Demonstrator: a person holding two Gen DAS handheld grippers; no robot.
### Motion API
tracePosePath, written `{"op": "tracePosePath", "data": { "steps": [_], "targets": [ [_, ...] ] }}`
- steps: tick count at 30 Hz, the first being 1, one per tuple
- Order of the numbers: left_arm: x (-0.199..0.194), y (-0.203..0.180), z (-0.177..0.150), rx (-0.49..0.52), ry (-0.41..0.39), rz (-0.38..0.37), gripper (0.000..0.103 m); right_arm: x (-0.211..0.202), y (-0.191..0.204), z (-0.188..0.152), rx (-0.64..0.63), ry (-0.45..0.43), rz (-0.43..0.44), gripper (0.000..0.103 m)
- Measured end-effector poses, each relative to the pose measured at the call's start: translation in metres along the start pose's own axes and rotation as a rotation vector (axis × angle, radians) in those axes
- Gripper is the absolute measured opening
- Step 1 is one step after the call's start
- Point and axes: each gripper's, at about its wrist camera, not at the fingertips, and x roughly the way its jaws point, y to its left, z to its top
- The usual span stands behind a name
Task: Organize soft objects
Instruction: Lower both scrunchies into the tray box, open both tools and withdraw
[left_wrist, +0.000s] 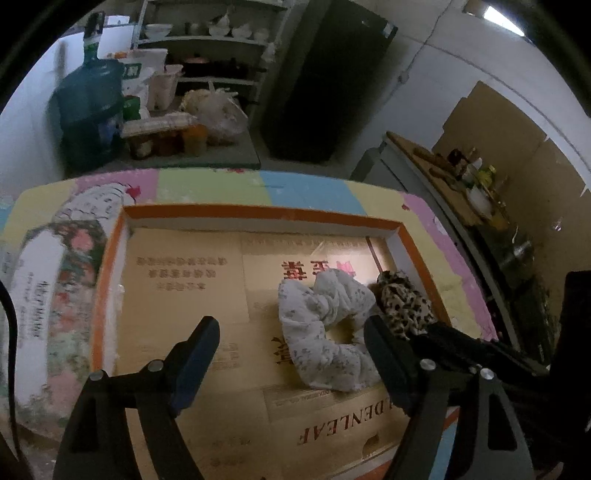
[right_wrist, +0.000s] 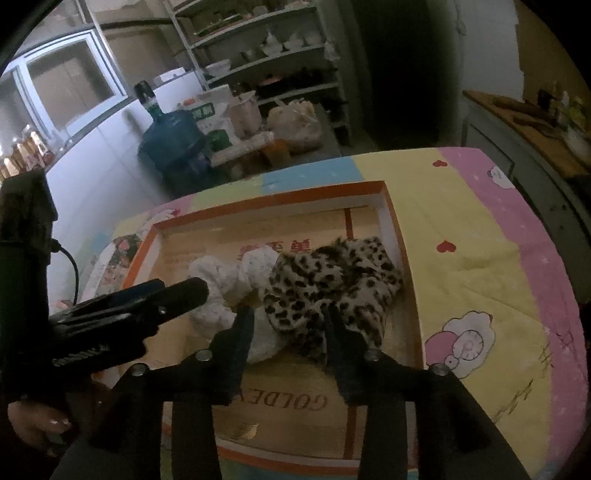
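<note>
The left claw (left_wrist: 291, 332) stands wide apart, holding nothing; its black, blunt fingers hang over the box floor, with the white scrunchie (left_wrist: 328, 332) lying between and just ahead of them, nearer the right finger. The scrunchie is a puffy ring of crumpled white cloth with a fine grey sprig print, its hole showing near the right fingertip.

The right claw (right_wrist: 290, 317) is about half open and grips nothing. Its two dark fingers sit at the near edge of the leopard scrunchie (right_wrist: 332, 280), a thick, furry ring in cream with brown-black spots; whether a fingertip touches the fur I cannot tell. The two scrunchies lie touching, the white one to the left, both in the right half of the box (right_wrist: 402, 258).

The box is a shallow cardboard tray with an orange rim, white inner walls and a smooth gold floor printed in red letters. It rests on a quilted cloth (right_wrist: 480, 221) in pastel blocks with hearts and cartoon sheep.
</note>
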Motion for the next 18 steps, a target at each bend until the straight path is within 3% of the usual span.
{"op": "tracePosePath", "data": {
  "steps": [2, 14, 18],
  "targets": [
    [-0.008, 0.002, 0.001, -0.003, -0.012, 0.004, 0.08, -0.001, 0.001, -0.001, 0.005, -0.006, -0.001, 0.056],
    [-0.091, 0.021, 0.0, 0.059, -0.186, 0.001, 0.085, -0.033, 0.027, -0.009, 0.05, -0.082, 0.007, 0.057],
    [-0.109, 0.025, -0.002, 0.079, -0.182, -0.001, 0.085, -0.048, 0.05, -0.011, 0.055, -0.119, 0.002, 0.057]
  ]
}}
